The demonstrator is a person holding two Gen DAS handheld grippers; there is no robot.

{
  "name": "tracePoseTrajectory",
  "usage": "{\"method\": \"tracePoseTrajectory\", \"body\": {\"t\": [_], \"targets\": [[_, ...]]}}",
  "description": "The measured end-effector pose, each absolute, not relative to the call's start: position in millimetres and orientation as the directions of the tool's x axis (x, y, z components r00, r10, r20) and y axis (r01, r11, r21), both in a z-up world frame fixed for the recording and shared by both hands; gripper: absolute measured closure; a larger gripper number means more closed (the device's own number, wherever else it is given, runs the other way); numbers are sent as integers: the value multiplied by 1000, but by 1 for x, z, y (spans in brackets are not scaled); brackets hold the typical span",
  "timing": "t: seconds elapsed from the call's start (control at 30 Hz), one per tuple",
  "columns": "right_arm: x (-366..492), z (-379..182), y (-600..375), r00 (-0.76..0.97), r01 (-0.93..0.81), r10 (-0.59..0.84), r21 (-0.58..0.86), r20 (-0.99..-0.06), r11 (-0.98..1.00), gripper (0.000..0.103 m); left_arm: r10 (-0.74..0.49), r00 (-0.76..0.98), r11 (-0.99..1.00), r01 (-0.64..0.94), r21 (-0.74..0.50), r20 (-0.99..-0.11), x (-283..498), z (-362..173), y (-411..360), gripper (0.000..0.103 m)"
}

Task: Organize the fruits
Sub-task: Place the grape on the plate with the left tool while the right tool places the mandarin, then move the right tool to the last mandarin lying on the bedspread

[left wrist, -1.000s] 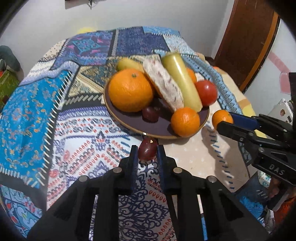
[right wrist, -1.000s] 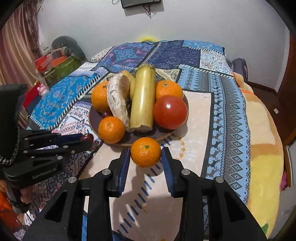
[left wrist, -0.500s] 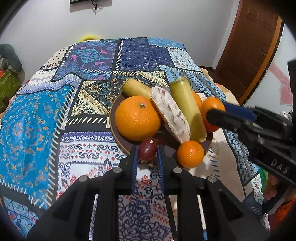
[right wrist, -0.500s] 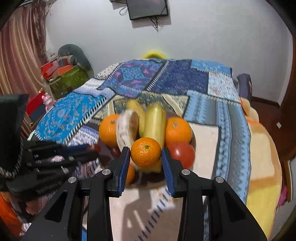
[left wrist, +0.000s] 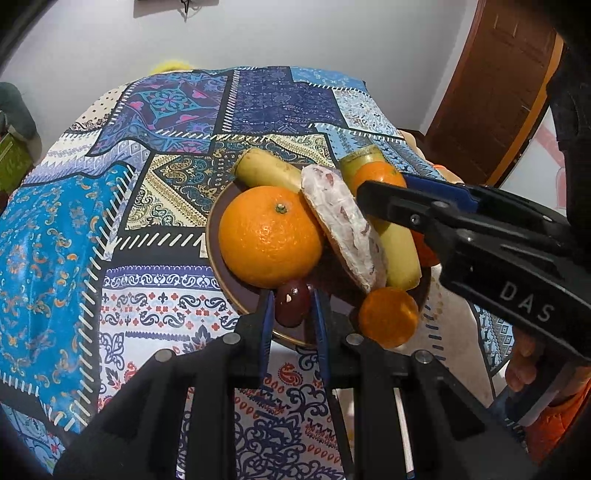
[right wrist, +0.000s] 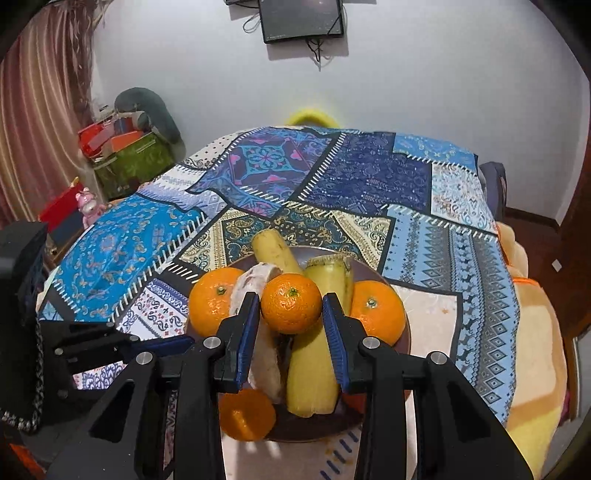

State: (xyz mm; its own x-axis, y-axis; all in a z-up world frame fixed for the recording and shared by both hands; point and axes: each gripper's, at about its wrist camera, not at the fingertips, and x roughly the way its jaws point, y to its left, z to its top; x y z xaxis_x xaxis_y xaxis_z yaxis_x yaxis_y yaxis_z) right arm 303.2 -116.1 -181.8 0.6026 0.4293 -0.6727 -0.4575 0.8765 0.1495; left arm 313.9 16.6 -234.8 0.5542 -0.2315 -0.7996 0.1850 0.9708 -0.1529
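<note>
A dark brown plate on the patchwork cloth holds a big orange, bananas, a pale speckled fruit and a small tangerine. My left gripper is shut on a dark red grape, held over the plate's near rim. My right gripper is shut on a tangerine, held above the bananas on the plate. The right gripper also shows in the left wrist view, over the plate's right side.
The patchwork cloth covers the whole surface. Boxes and a green bag stand at the far left by a curtain. A wooden door is at the right. A screen hangs on the back wall.
Both grippers lifted their fruit off the cloth and moved forward over the plate. The tangerine now hangs above the bananas, the grape over the near rim.
</note>
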Motion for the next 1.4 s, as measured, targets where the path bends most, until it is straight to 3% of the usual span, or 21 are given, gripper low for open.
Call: {"method": "tracePoseTrajectory", "body": {"t": [0.13,0.4,0.73,1.0,1.07,1.4], "targets": [[302,-181,-117,601,-459,428,147,-675,876,57,-235,552,971,176,-164,-800,314,-235,19,83],[286,-168,-131,621,-444,425,151,-659,883,57,-217,606,976,156,-153,-765,293,-206,28,83],[241,-185,-163,584,-414,367,123,-724,902,57,-202,633,979,145,-142,-747,258,-182,32,78],[206,-193,-208,573,-351,302,105,-762,931,57,-226,595,971,205,-126,-771,234,-187,0,61],[198,-194,-224,567,-325,298,125,-768,938,57,-239,584,966,225,-128,-776,228,-190,-13,51],[170,-231,-255,491,-270,302,186,-817,945,57,-248,530,959,253,-128,-811,219,-206,-44,47]]}}
